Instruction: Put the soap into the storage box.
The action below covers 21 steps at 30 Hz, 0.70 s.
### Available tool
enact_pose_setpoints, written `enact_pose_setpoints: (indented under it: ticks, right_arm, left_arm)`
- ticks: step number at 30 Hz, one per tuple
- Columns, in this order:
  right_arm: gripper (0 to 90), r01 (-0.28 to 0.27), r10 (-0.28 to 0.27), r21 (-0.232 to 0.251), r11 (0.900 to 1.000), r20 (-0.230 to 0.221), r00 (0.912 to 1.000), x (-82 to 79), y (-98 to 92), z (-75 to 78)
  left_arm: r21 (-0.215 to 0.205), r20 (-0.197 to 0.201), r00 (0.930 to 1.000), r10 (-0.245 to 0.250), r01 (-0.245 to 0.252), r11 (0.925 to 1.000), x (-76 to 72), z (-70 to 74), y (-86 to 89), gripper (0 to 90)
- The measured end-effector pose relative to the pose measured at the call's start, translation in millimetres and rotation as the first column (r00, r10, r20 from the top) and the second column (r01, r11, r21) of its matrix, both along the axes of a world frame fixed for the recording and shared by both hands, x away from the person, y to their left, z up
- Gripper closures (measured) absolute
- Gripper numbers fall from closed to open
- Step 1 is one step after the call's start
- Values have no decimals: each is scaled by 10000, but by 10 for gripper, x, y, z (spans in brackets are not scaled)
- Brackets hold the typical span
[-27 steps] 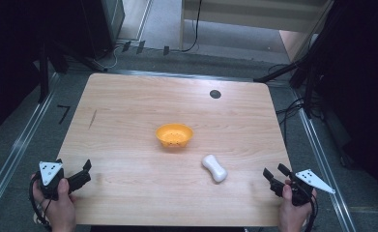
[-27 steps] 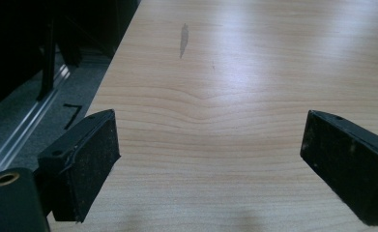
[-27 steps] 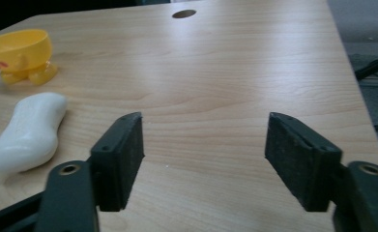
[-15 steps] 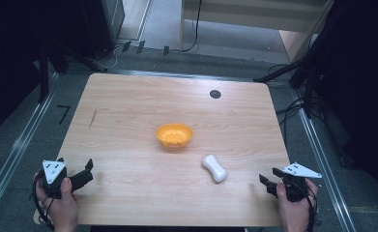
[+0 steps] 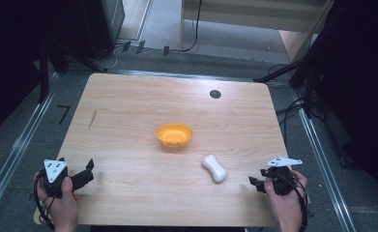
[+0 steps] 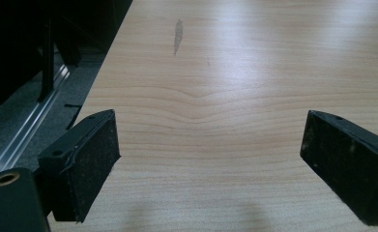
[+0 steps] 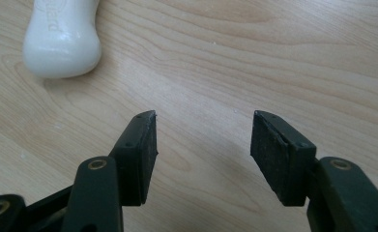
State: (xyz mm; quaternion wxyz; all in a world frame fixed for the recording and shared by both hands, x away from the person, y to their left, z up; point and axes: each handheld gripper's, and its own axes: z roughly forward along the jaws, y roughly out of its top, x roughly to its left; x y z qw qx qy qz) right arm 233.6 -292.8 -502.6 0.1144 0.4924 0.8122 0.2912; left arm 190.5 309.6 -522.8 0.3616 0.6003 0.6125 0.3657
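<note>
Now the glossy white bottle (image 5: pixel 214 167), waisted like a dumbbell, lies flat; right gripper (image 5: pixel 255 182) part-open and empty, left gripper (image 5: pixel 87 171) wide, empty.

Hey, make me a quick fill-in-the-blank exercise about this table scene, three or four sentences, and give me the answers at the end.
1. The bowl near the middle of the table is coloured ______.
2. The white bottle lies on its ______, not upright.
3. The claw nearest the white bottle is the ______ claw.
4. Between the open jaws of the left claw there is only bare ______.

Missing words: orange; side; right; table
</note>
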Motion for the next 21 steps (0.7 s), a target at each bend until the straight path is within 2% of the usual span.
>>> enact_pose_setpoints:
  ticks: [11, 21]
  right_arm:
    - [423, -478, 462, -150, 9987, -939, 9945, 114, 106, 36]
    - [410, -631, 574, -375, 9973, -1383, 9887, 174, 218, 61]
  left_arm:
    - [20, -70, 10000, -23, 24, 10000, 6, 1, -1, 70]
    - [-73, -79, 10000, -37, 36, 10000, 9, -1, 8, 70]
